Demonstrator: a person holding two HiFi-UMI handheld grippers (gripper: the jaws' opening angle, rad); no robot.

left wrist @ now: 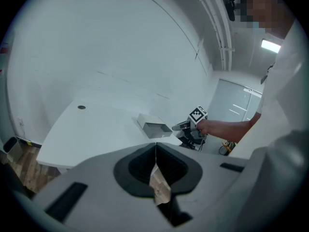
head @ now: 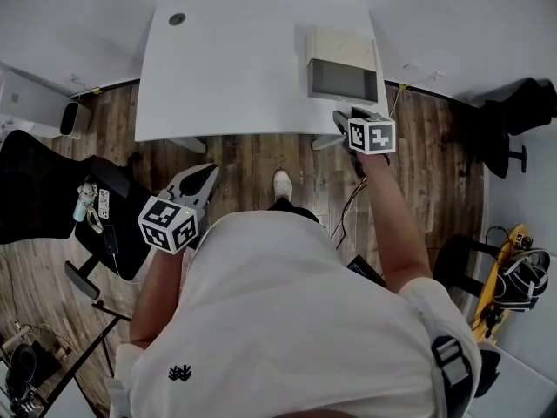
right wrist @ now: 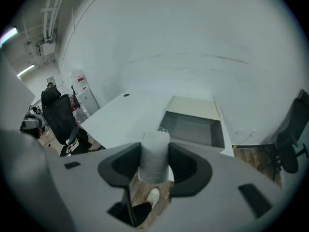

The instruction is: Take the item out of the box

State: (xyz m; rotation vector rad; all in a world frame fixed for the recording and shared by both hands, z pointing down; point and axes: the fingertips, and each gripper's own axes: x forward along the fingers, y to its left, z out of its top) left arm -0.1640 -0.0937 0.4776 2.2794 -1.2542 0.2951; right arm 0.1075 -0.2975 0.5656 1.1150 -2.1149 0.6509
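An open, shallow box (head: 342,64) lies on its side at the right front edge of the white table (head: 226,59); its inside (right wrist: 193,127) looks empty. My right gripper (right wrist: 154,158) is just in front of the box, off the table edge, shut on a grey cylindrical item (right wrist: 154,153) that stands upright between its jaws. In the head view that gripper (head: 345,122) hovers below the box. My left gripper (head: 202,181) hangs low over the floor, well short of the table, jaws shut together (left wrist: 155,158) with nothing in them.
Wood floor (head: 252,159) lies in front of the table, with my shoe (head: 282,184) on it. A black office chair (head: 43,190) with small things on it stands at the left, another chair (head: 513,120) at the right. Cables (head: 348,203) run under the table's right end.
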